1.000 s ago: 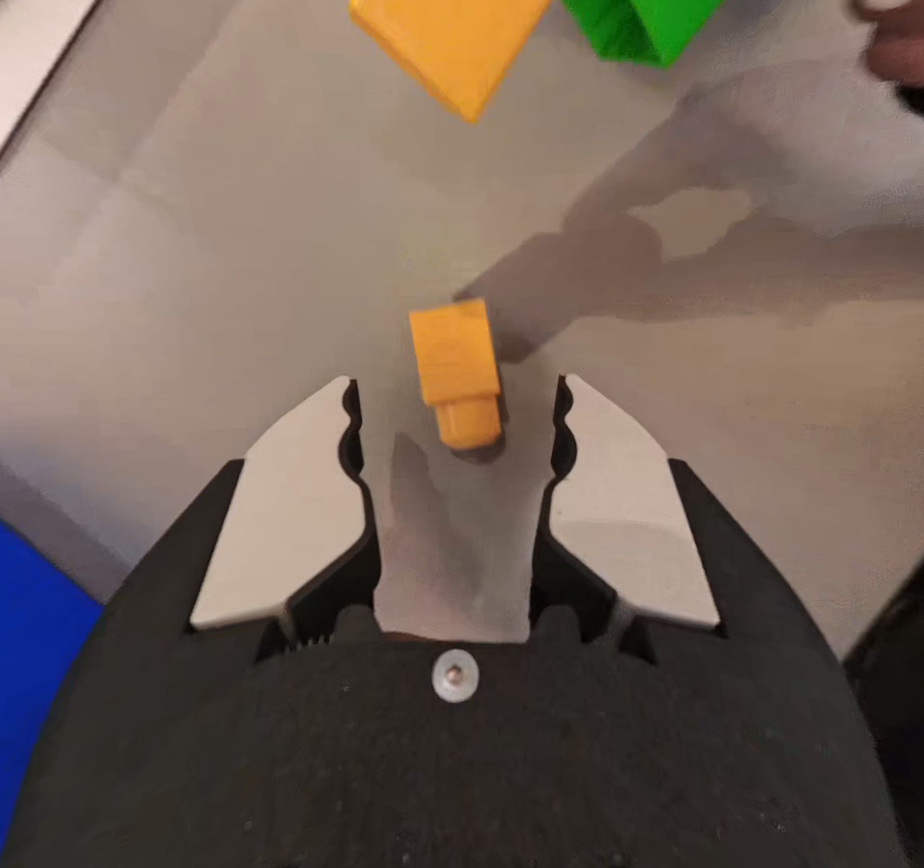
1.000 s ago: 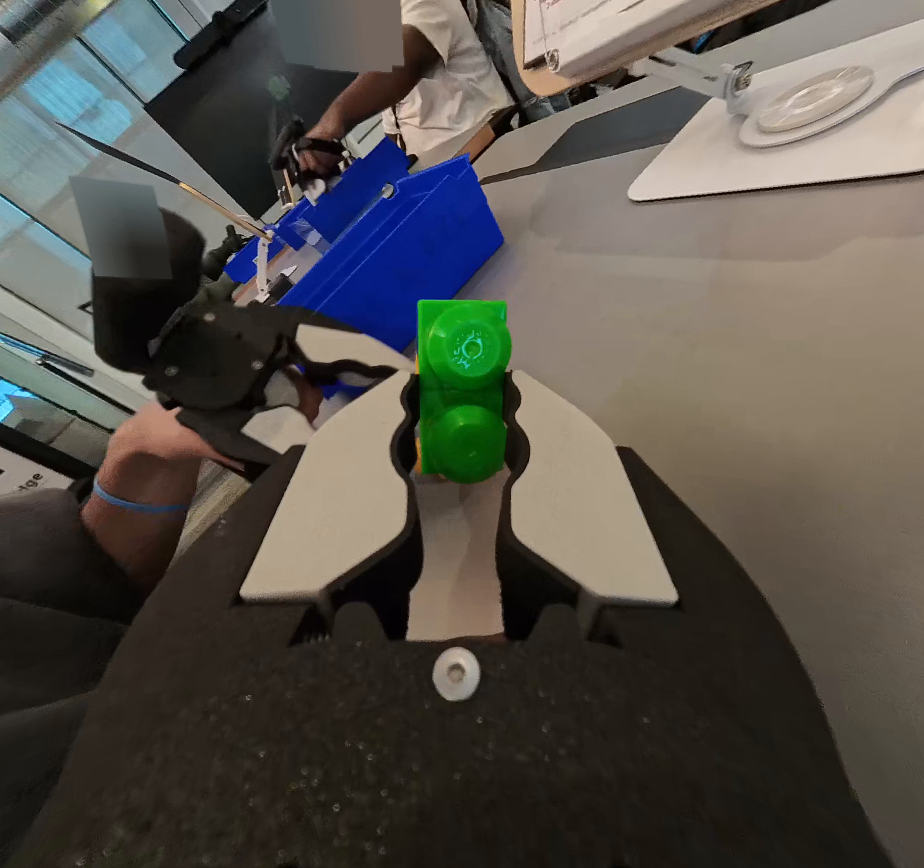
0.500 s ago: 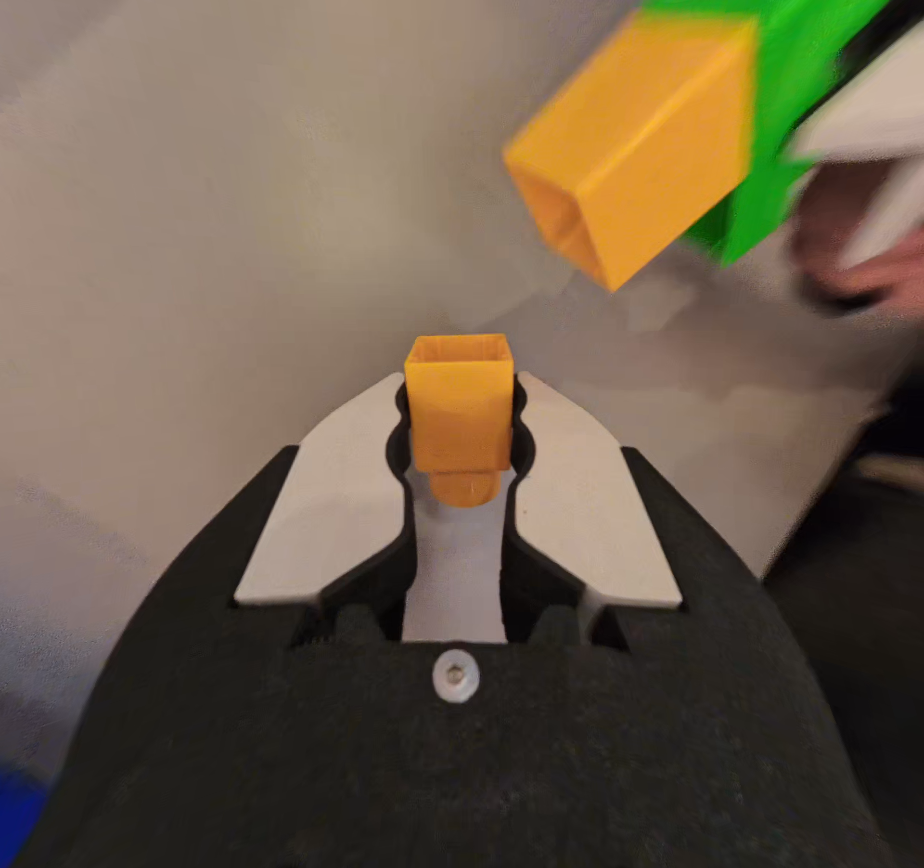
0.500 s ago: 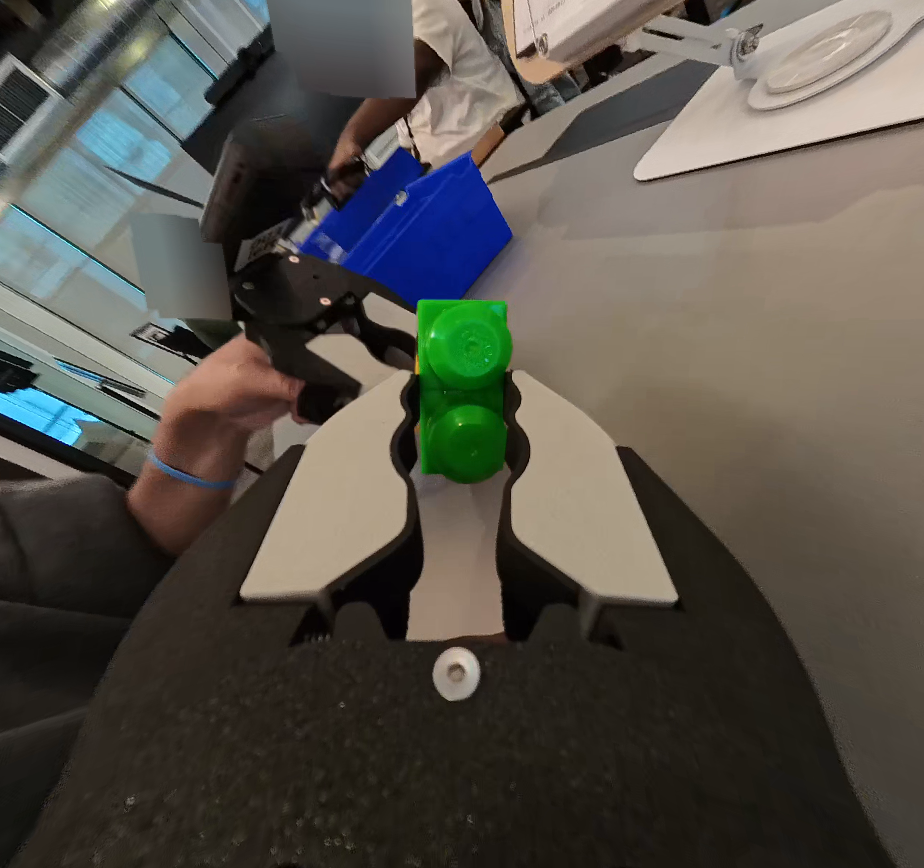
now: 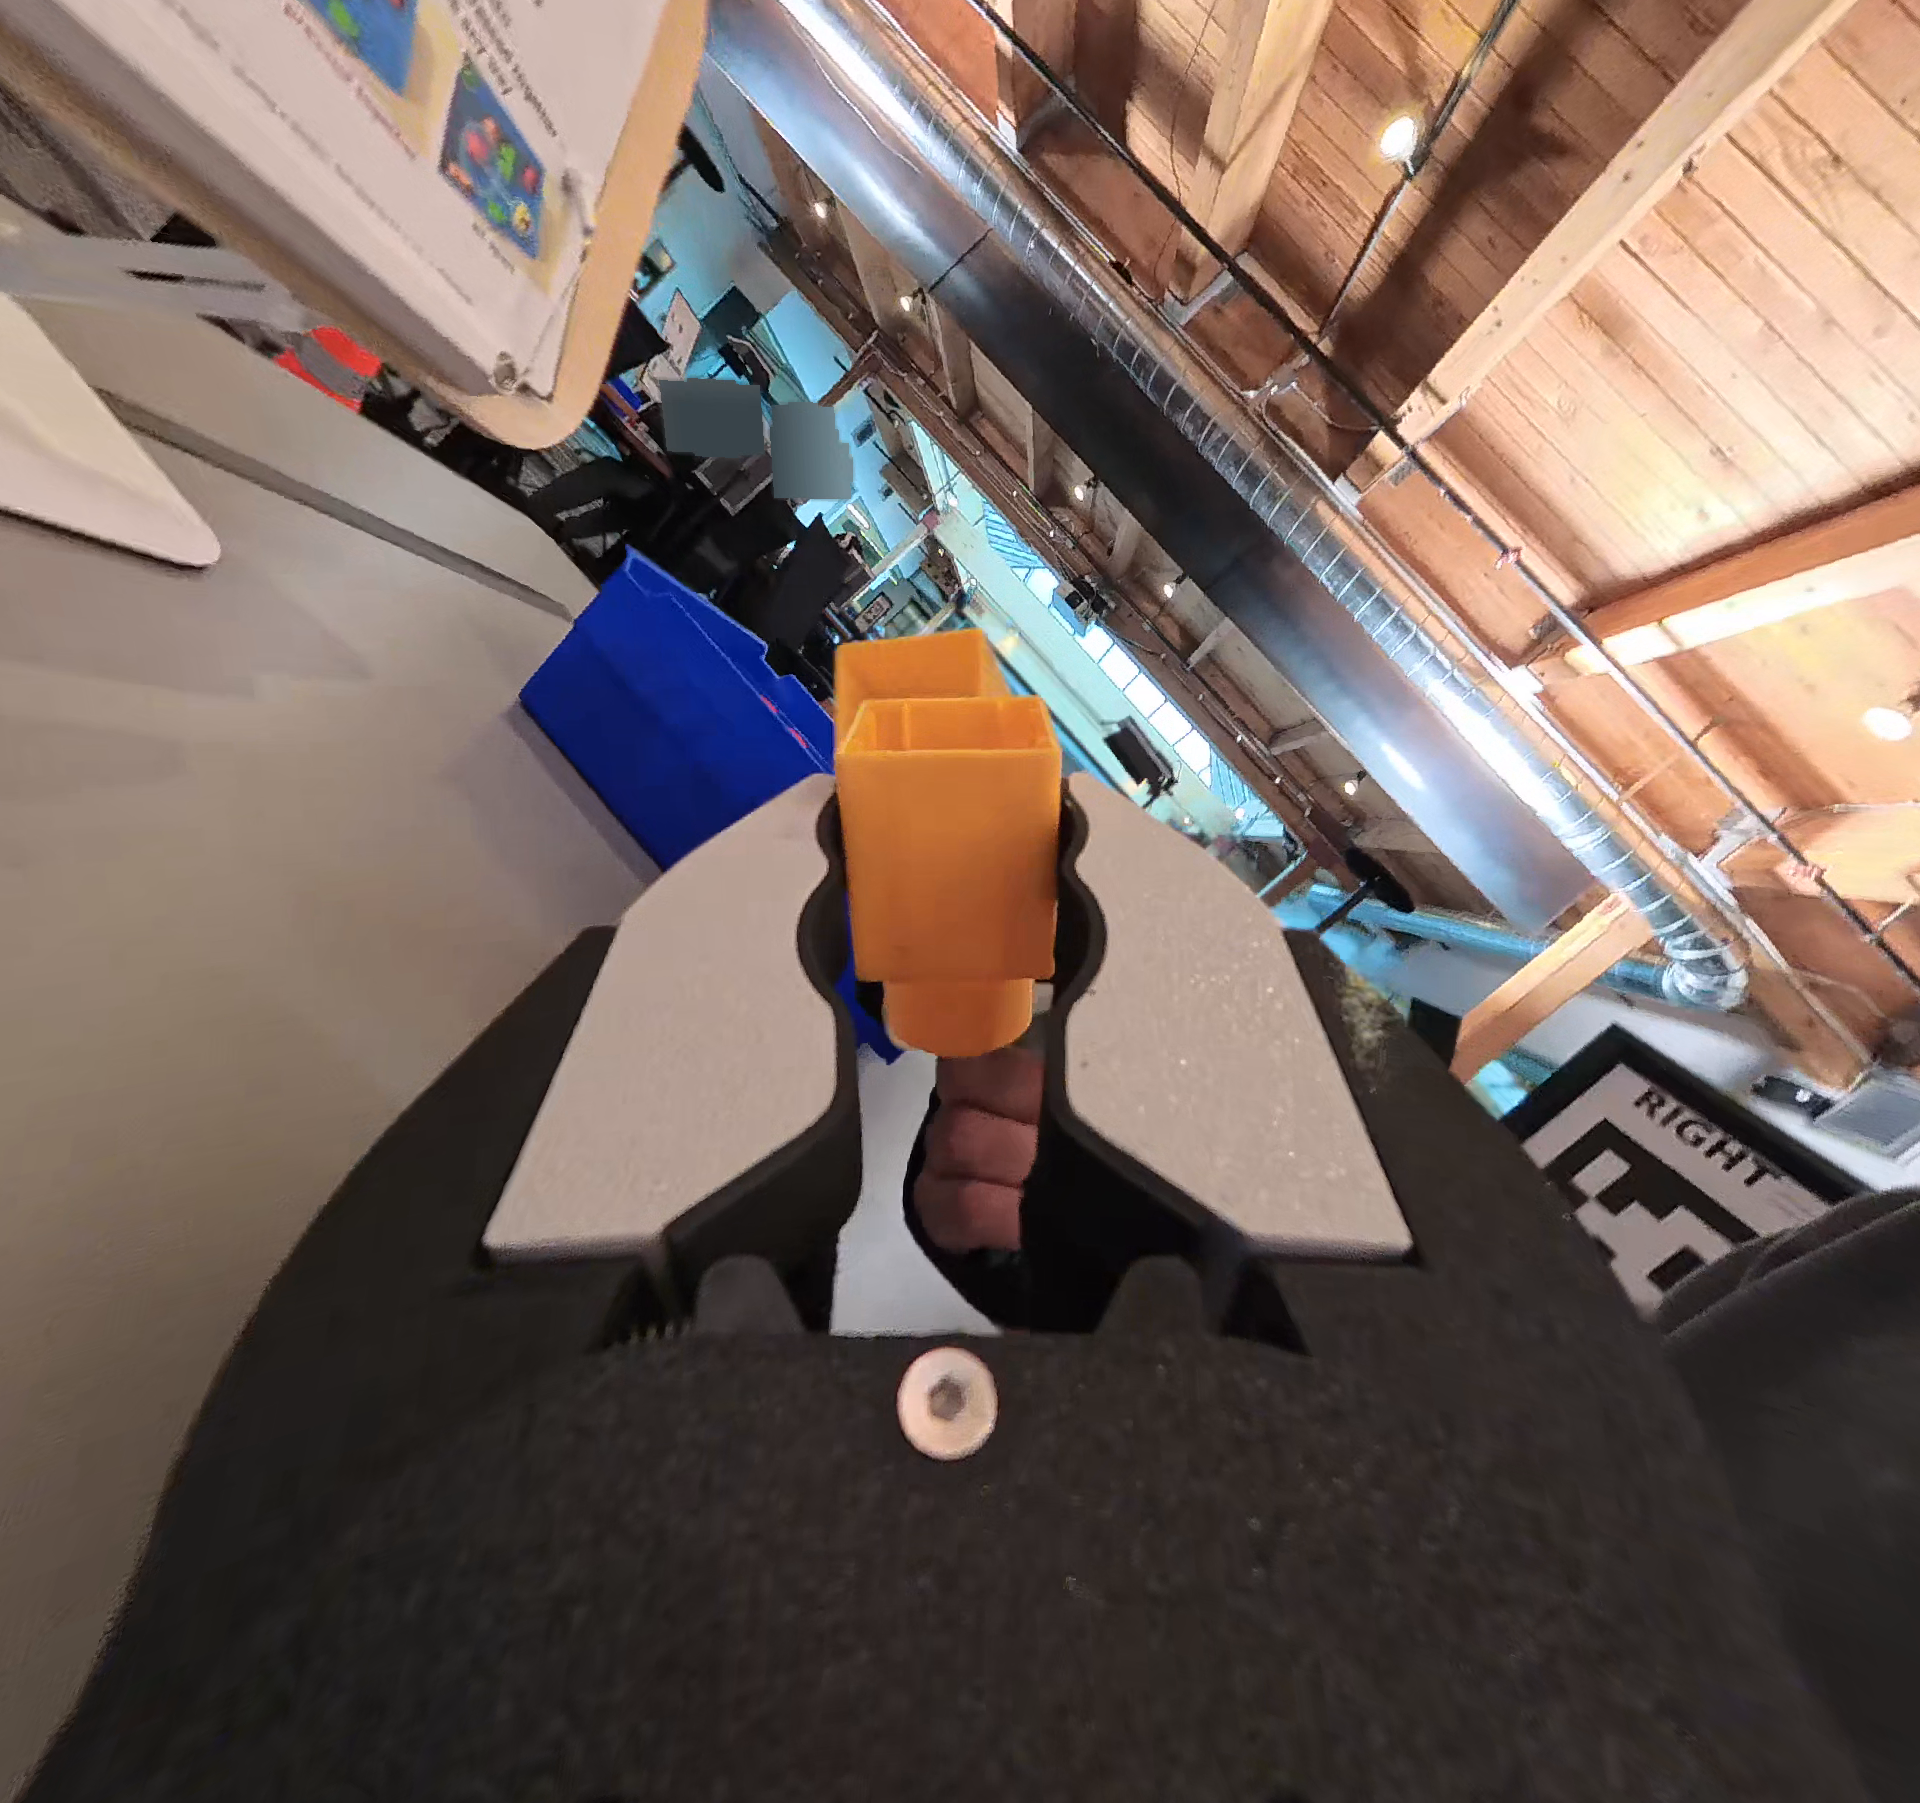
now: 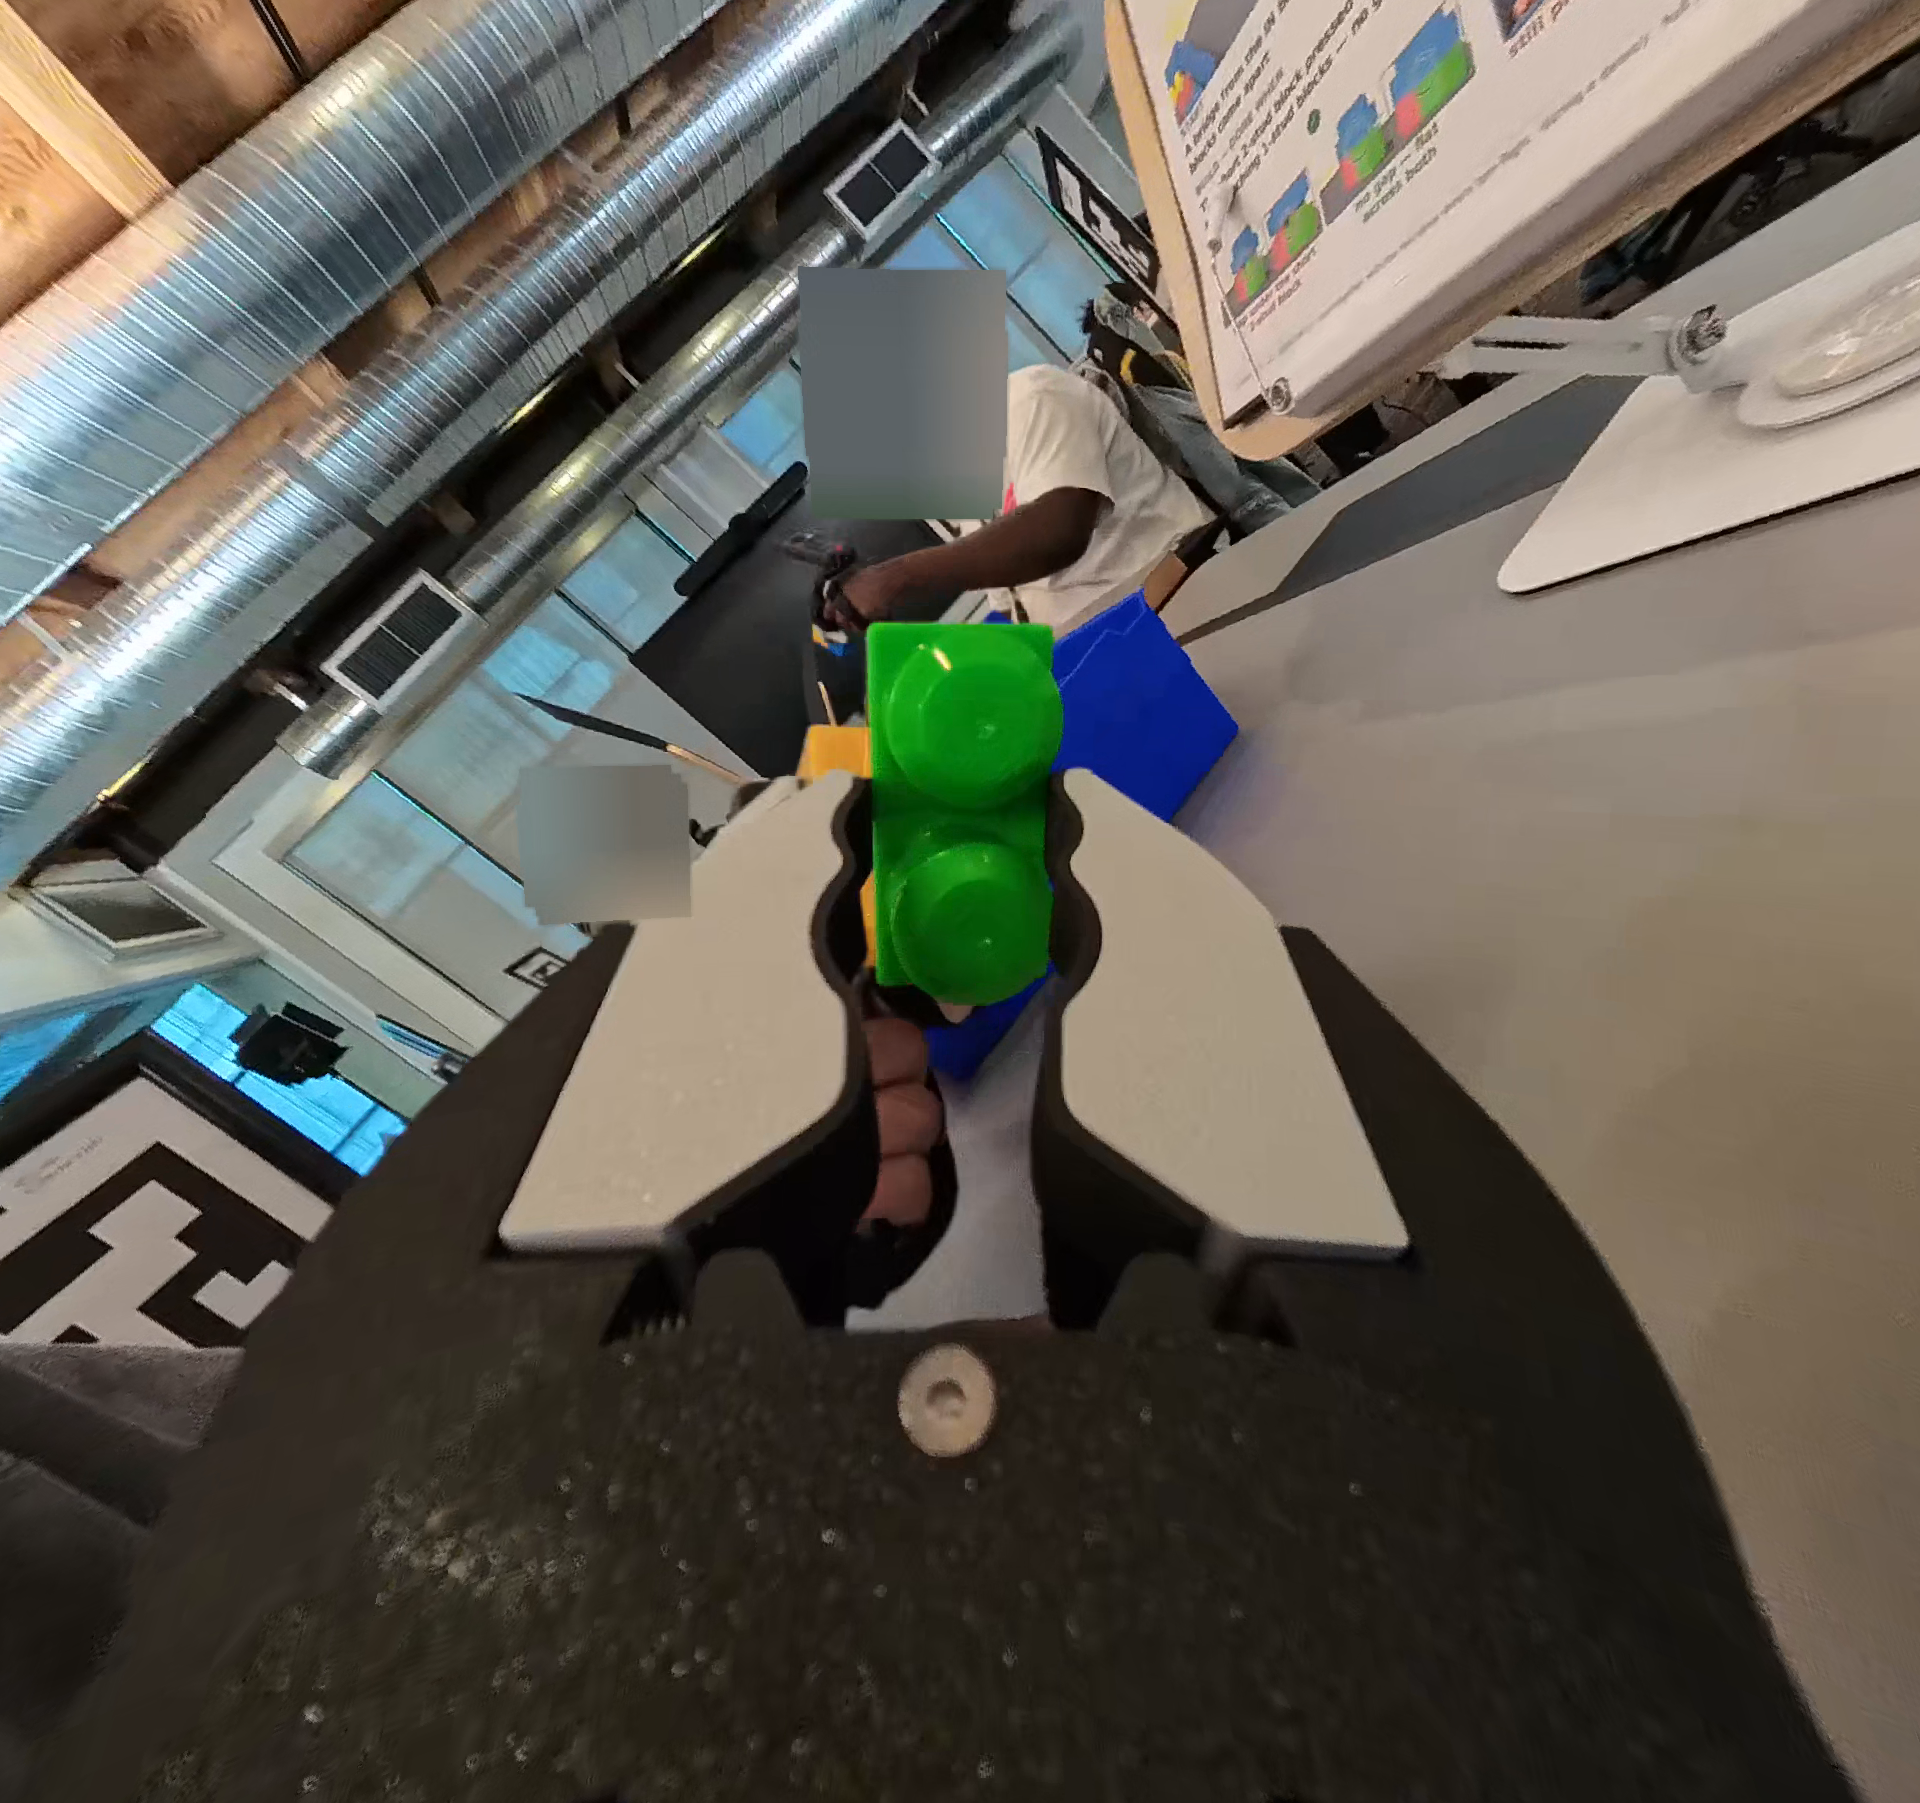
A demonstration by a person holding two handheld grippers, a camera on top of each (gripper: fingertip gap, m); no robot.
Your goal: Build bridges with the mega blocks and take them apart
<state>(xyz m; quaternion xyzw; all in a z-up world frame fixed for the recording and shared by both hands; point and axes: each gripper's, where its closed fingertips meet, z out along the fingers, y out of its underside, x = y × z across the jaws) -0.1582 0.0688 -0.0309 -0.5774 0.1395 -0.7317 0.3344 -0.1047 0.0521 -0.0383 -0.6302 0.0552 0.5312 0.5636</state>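
With your left claw [image 5: 948, 880] clamped on the orange block [image 5: 948, 860] and your right claw [image 6: 961, 880] clamped on the green block [image 6: 961, 808], both raised off the surface [image 6: 1558, 870], square stud to socket before pressing.

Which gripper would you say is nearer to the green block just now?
Right. The right gripper is shut on the green block; the left gripper clamps an orange block instead.

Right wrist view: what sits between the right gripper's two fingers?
The green two-stud block, studs facing the camera, clamped between the right gripper fingers. An orange block peeks out behind its left edge. The right wrist view shows this.
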